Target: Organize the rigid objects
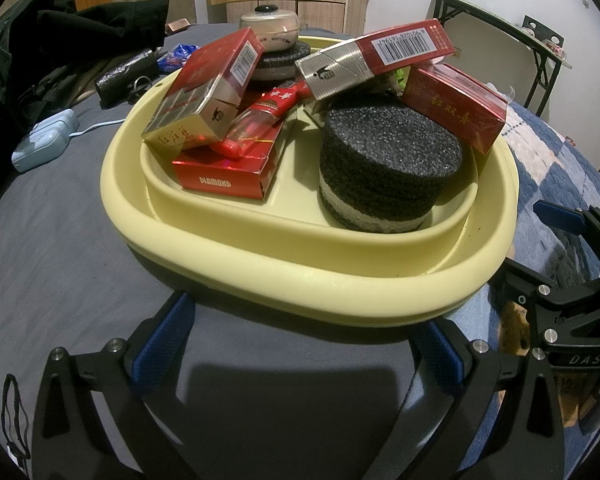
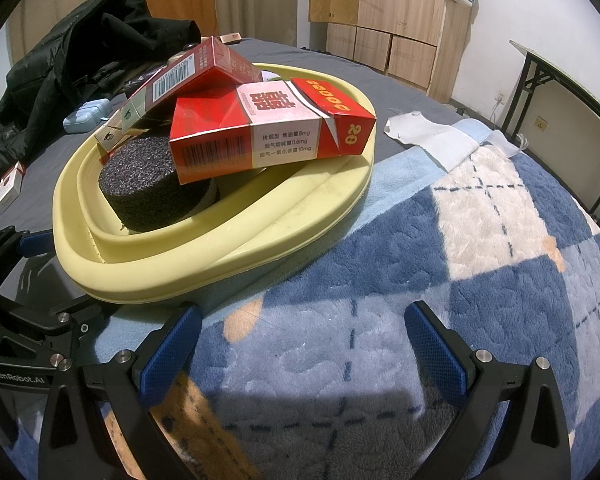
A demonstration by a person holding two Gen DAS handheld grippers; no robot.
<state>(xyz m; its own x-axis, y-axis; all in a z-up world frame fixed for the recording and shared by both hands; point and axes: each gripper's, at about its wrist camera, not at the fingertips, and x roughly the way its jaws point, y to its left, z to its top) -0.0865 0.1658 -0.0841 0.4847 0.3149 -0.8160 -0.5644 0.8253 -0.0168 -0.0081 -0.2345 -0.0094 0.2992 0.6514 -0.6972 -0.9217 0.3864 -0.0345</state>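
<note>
Left gripper (image 1: 300, 344) jaws spread wide, nothing between the blue pads, hovering over the grey sheet (image 1: 60, 248) just short of the yellow tray (image 1: 308, 284). Right gripper (image 2: 302, 344) also spread wide and empty, over the blue-white plaid blanket (image 2: 420, 264), tray (image 2: 204, 260) ahead and to its left.

Left view only: the tray's inner compartments. Near right holds a black foam puck (image 1: 388, 160) with a white band low on its side. Near left holds a flat red DIAMOND pack (image 1: 224, 178), a red lighter (image 1: 256, 124) lying across it, and a gold-bottomed red pack (image 1: 208, 92) tilted on top. A silver-ended red pack (image 1: 376, 58) lies over the puck's far side, another red pack (image 1: 456, 112) leans on the right rim, a second foam disc (image 1: 280, 62) sits further back. Beyond the tray: a cream lidded jar (image 1: 270, 24), a pale blue case (image 1: 44, 142) at left, black clothing (image 1: 68, 40).

Right view only: the printed side of a red-white pack (image 2: 268, 132) resting on the puck (image 2: 148, 184), a small pack (image 2: 10, 184) on the sheet far left, a white cloth (image 2: 428, 136) on the blanket, wooden cabinets (image 2: 388, 12) behind.
</note>
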